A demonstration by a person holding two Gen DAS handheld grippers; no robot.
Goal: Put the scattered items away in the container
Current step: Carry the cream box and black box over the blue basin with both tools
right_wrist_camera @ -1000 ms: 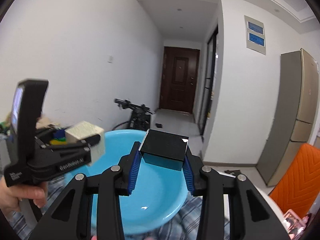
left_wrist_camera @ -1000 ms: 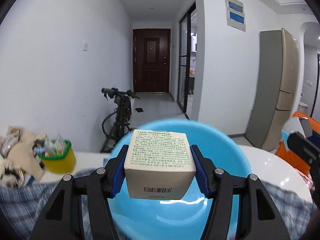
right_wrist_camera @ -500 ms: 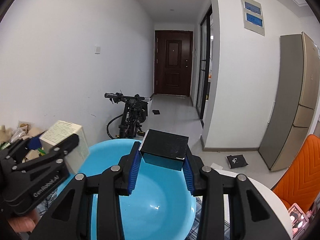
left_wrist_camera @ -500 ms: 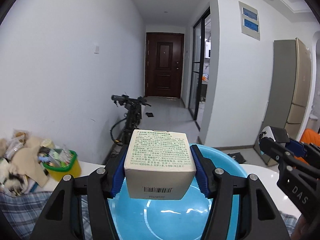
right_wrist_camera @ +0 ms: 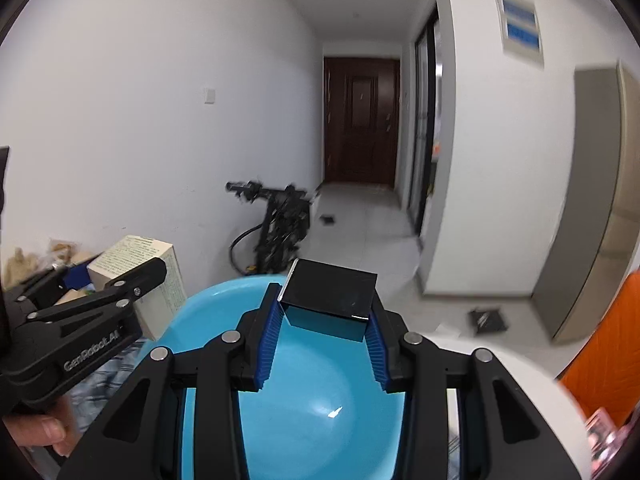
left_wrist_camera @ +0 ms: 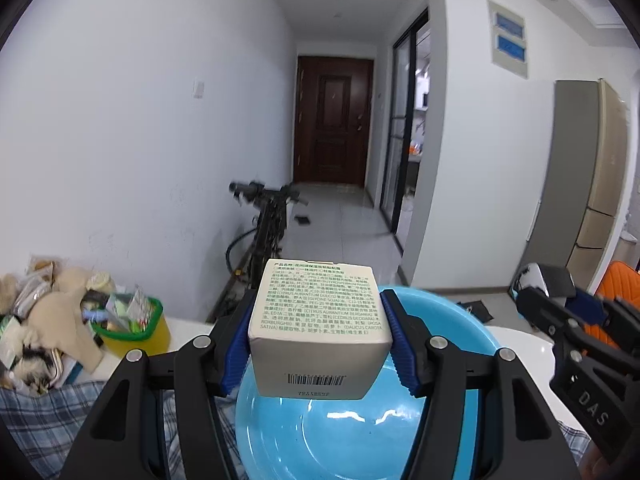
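A beige printed carton [left_wrist_camera: 318,320] with a barcode is clamped between the blue pads of my left gripper [left_wrist_camera: 318,338], held above a blue plastic basin [left_wrist_camera: 340,436]. My right gripper [right_wrist_camera: 326,324] is shut on a glossy black box [right_wrist_camera: 330,298], also over the basin [right_wrist_camera: 304,408]. In the right wrist view the left gripper with its carton [right_wrist_camera: 140,280] sits at the basin's left rim. The left wrist view catches the right gripper [left_wrist_camera: 560,320] beyond the basin's right rim. The basin's visible inside holds nothing.
A yellow tub with a green rim [left_wrist_camera: 134,326] full of packets stands at the left beside a heap of bags and soft things [left_wrist_camera: 36,320]. Plaid cloth [left_wrist_camera: 52,420] covers the white table [right_wrist_camera: 532,412]. An orange chair [right_wrist_camera: 608,348] is at right; a bicycle [left_wrist_camera: 264,228] leans behind.
Both grippers have swung and tipped upward, so the basin sits lower in each view and more hallway shows. They have drawn closer together. Both grips are unchanged.
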